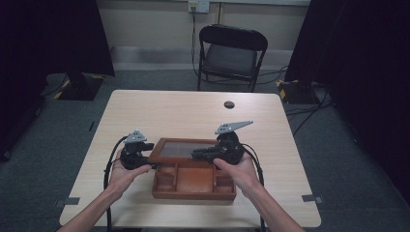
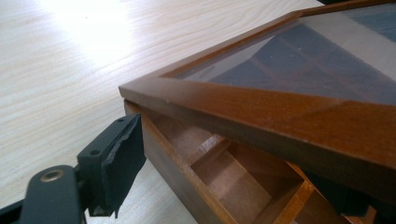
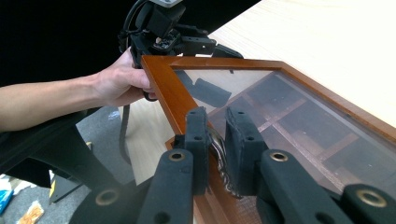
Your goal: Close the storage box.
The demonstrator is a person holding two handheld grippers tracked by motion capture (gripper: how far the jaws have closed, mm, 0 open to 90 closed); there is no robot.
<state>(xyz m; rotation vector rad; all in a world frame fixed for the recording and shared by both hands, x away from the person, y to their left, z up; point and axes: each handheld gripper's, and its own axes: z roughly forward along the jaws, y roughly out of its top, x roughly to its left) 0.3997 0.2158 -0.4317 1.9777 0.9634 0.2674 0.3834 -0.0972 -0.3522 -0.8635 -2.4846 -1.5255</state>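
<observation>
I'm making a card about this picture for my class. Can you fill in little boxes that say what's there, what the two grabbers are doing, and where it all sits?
Main thing: wooden box with small compartments
Lid: glass-panelled lid, wood-framed, lifted partly off the box
Left gripper: jaws at the box's left corner, one pad outside the wall, the other under the lid
Right gripper: jaws closed on the lid's front frame edge
Surface: pale wooden table
Behind the table: black folding chair

Dim room, bright glare on table [image 2: 84,28], blurred near jaws, dark edges
</observation>
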